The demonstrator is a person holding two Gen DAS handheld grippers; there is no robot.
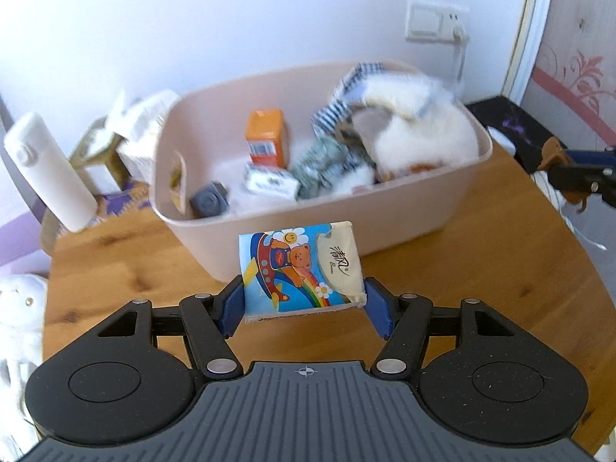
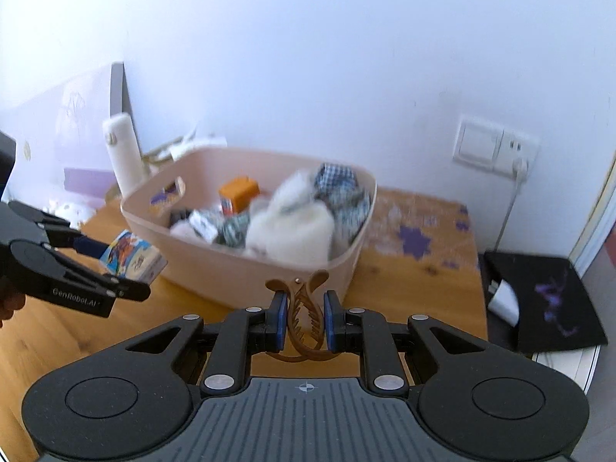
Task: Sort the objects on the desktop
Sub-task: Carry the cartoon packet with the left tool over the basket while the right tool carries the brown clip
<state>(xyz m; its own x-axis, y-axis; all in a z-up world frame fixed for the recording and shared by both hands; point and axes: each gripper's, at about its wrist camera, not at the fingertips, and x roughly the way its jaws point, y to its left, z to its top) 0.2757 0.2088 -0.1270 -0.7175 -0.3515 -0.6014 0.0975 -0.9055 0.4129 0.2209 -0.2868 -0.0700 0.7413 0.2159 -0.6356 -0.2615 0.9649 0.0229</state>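
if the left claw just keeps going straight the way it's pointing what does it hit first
Probably the near wall of the pink bin, which sits directly ahead of the left claw and the tissue pack it holds. The pack would touch first. Depth is hard to judge here.

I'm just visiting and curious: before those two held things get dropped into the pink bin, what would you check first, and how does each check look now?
1. Left gripper grips the tissue pack on both sides: ok.
2. Right gripper is shut on the brown hair claw: ok.
3. Both items are lifted off the wooden table: ok.
4. Pink bin has free space near the orange box: ok.
5. Held items are already above the bin's opening: not ok, both sit in front of its near wall.
6. How firm the grips are: cannot tell.
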